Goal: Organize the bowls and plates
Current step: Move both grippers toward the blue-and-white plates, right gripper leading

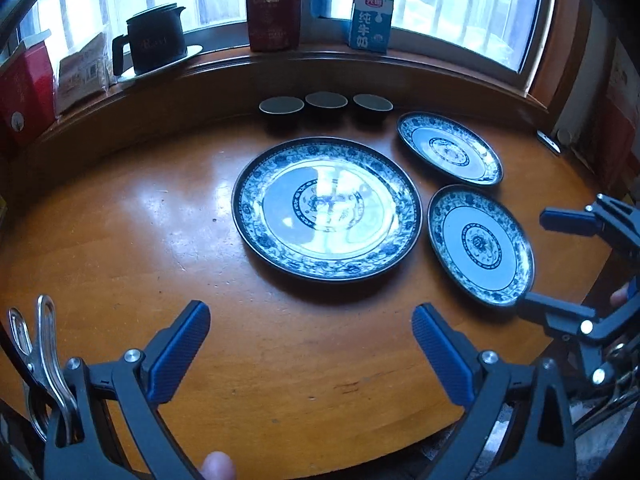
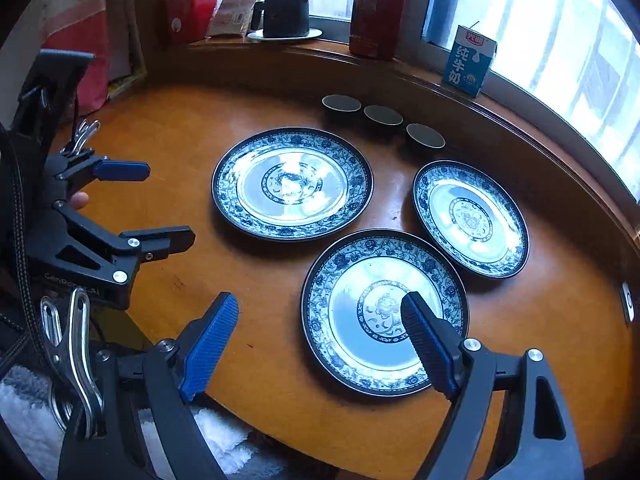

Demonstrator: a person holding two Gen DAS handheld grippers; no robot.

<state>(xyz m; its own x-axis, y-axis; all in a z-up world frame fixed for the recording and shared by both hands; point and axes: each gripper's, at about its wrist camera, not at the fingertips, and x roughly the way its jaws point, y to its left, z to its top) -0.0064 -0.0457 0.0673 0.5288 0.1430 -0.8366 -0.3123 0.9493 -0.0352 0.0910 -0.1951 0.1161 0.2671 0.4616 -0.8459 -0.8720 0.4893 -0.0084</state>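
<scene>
big plate [image 1: 326,208] sits mid-table [image 1: 120,240], and everything reads off it. behind it, three small bowls [image 1: 326,101] line up in a row along the table's far edge. to its right, two smaller plates: one [image 1: 449,148] right and behind, the other [image 1: 480,245] right and nearer, just beside its rim, not touching. further behind, up on the windowsill [image 1: 224,60]: a milk carton [image 1: 370,22], a tall box [image 1: 273,4], and a teapot on a saucer [image 1: 156,40] off to the left.

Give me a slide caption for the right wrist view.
Right gripper, jaws open, over the near plate; two more plates and three small bowls beyond.
</scene>
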